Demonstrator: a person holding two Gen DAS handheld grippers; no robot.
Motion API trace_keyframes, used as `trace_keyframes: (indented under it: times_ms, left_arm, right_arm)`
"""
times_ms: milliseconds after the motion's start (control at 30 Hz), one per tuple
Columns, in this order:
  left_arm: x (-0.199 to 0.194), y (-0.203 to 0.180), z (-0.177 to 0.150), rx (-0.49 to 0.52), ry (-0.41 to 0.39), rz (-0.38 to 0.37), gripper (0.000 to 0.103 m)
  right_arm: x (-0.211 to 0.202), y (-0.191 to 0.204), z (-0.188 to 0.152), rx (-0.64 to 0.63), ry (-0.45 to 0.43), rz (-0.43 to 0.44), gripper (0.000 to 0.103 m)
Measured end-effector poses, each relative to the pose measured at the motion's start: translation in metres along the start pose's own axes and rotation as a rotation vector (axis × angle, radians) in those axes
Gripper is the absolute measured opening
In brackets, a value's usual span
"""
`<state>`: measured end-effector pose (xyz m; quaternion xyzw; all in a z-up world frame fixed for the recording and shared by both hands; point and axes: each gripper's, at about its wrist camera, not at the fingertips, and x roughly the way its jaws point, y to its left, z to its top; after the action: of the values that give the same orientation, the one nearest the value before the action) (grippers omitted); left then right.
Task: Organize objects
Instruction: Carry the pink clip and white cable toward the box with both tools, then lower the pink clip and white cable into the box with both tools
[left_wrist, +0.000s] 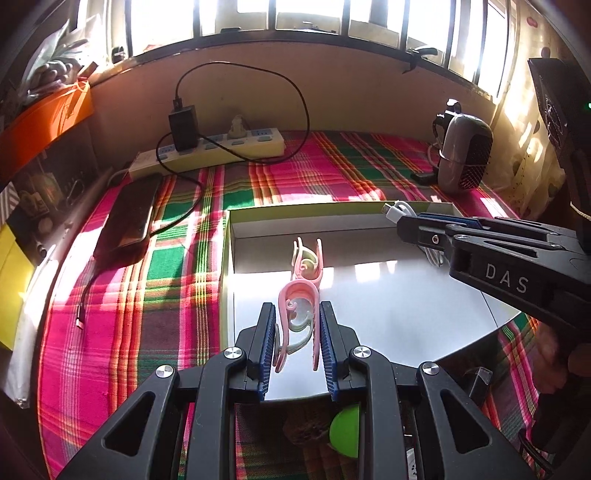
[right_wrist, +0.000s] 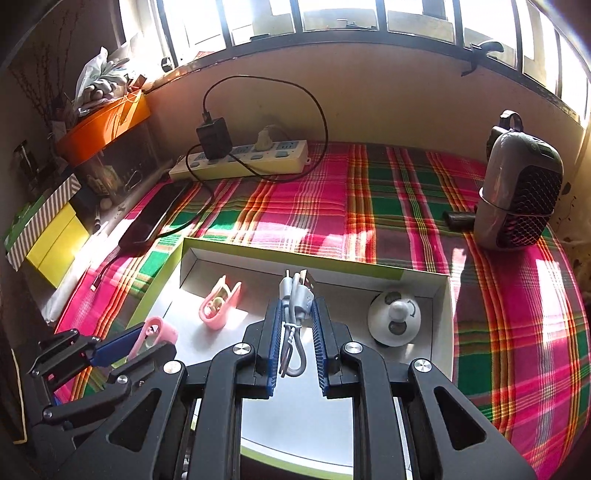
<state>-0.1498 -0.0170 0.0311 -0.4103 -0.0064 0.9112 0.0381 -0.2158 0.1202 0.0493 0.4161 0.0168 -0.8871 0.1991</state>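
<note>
Over white box (left_wrist: 236, 258), left wrist view: left gripper (left_wrist: 298, 332) clamped on pink clip (left_wrist: 299, 314); second pink clip (left_wrist: 306, 262) already on box floor just beyond. Right gripper (left_wrist: 424, 229) enters near box's far right corner. Best practice: lower clip close to floor beside its twin, then release.

Right wrist view: right gripper (right_wrist: 295, 332) clamped on bundled white cable (right_wrist: 293, 317), above box middle. Only this view shows round white gadget (right_wrist: 394, 323) at box's right wall; keep cable clear of it.

Both wrist cameras look steeply down from close above the open box (left_wrist: 226, 258) (right_wrist: 445, 321), facing the window wall; the left camera sits left of the right.
</note>
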Motion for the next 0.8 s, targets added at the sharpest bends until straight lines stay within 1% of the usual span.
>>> trace_keyframes:
  times_ms: [300,800]
  left_arm:
    - [0.011,0.002,-0.001,-0.005,0.020,0.004,0.021]
    - [0.024,0.006,0.001,-0.015,0.043,0.003,0.021]
  right_arm:
    - [0.030,0.011,0.010,-0.008,0.066,0.042,0.017]
    - [0.054,0.014,0.015,0.004,0.118,0.031,0.018]
